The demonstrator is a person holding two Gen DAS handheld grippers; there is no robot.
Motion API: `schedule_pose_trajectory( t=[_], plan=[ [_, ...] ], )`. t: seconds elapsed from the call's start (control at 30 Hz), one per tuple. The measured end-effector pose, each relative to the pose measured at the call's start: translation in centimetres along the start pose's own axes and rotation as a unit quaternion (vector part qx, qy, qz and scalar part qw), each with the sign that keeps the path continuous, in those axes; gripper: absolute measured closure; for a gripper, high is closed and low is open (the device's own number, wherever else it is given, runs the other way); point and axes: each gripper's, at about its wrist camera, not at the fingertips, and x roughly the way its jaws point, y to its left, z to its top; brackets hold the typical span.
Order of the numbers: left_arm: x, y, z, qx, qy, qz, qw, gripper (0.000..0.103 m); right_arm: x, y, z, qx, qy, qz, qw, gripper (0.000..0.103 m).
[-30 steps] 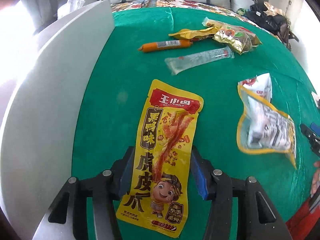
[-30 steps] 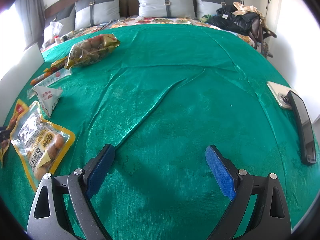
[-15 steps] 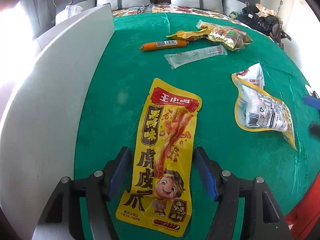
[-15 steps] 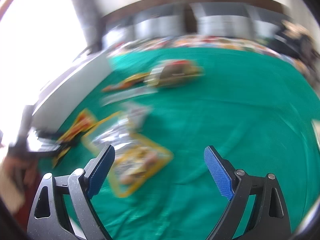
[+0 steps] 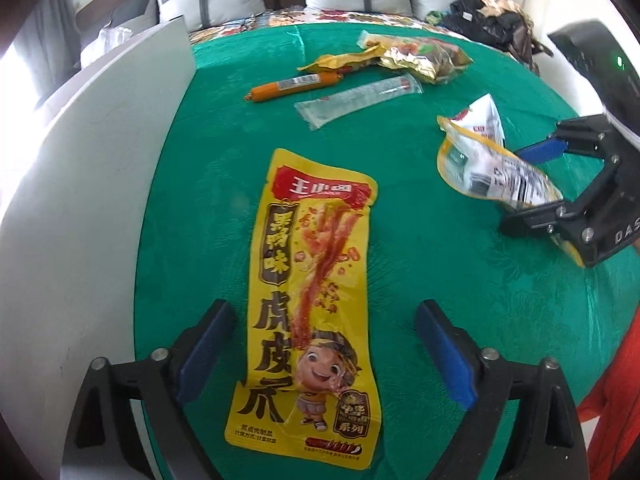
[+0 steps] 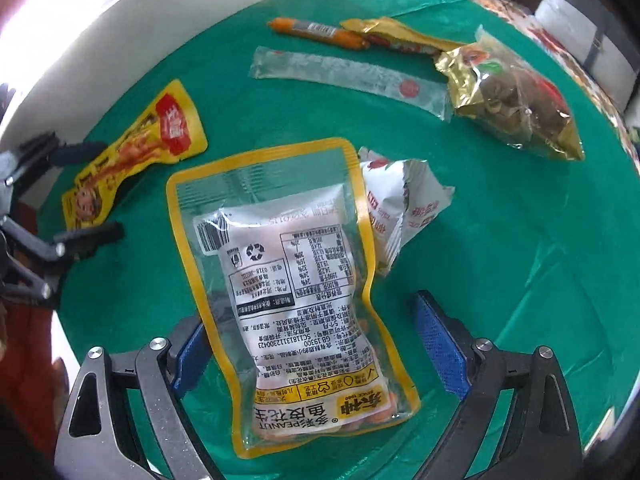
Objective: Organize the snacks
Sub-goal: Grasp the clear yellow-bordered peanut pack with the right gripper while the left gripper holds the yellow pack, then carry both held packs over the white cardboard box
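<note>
I read the sorting as barely begun. On the green bed cover (image 5: 460, 280) the snacks lie loose. The long yellow pouch (image 5: 310, 308) lies flat by the white board (image 5: 80, 200); my left hand-held gripper (image 5: 324, 348) has just been opening and straddles it, pads clear. Right of that pouch, my right hand-held gripper (image 6: 320, 344) stands spread around the peanut bag (image 6: 296, 280), not pinching. Beyond lie the gold bag (image 6: 516, 100), clear sachet (image 6: 348, 76) and sausage (image 6: 316, 32).
</note>
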Motion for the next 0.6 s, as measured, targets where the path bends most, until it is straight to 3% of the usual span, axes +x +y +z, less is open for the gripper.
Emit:
schedule_pose_trajectory(
  t=[0.07, 0.1, 0.13, 0.17, 0.2, 0.33, 0.47, 0.6],
  plan=[
    [0.1, 0.0, 0.2, -0.006, 0.001, -0.002, 1.0000, 0.009, -0.5, 0.0, -0.3, 0.019, 0.000, 0.012, 1.000, 0.019],
    [0.1, 0.0, 0.3, -0.008, 0.001, 0.001, 1.0000, 0.011, -0.9, 0.0, -0.5, 0.026, -0.002, 0.015, 1.000, 0.037],
    [0.0, 0.1, 0.5, -0.010, -0.003, 0.003, 0.9999, 0.022, -1.2, 0.1, -0.8, 0.041, -0.003, 0.031, 0.999, 0.042],
    [-0.2, 0.2, 0.7, -0.014, -0.008, 0.003, 0.9999, 0.031, -1.3, -0.1, -1.2, 0.061, -0.002, 0.048, 0.997, 0.042],
    [-0.3, 0.5, 0.8, -0.019, -0.009, 0.004, 0.9998, 0.049, -1.5, -0.2, -1.6, 0.073, -0.007, 0.054, 0.996, 0.043],
    [-0.6, 2.3, 0.8, -0.066, -0.008, -0.033, 0.9973, 0.053, -2.4, -0.4, -3.8, 0.123, -0.047, 0.072, 0.989, 0.043],
    [-0.9, 3.0, 0.7, -0.091, -0.010, -0.047, 0.9946, 0.055, -3.7, -1.3, -6.8, 0.215, -0.117, 0.129, 0.961, 0.043],
    [-1.3, 3.6, 0.7, -0.113, -0.011, -0.065, 0.9914, 0.058, -4.2, -1.9, -10.7, 0.297, -0.184, 0.197, 0.916, 0.043]
  ],
)
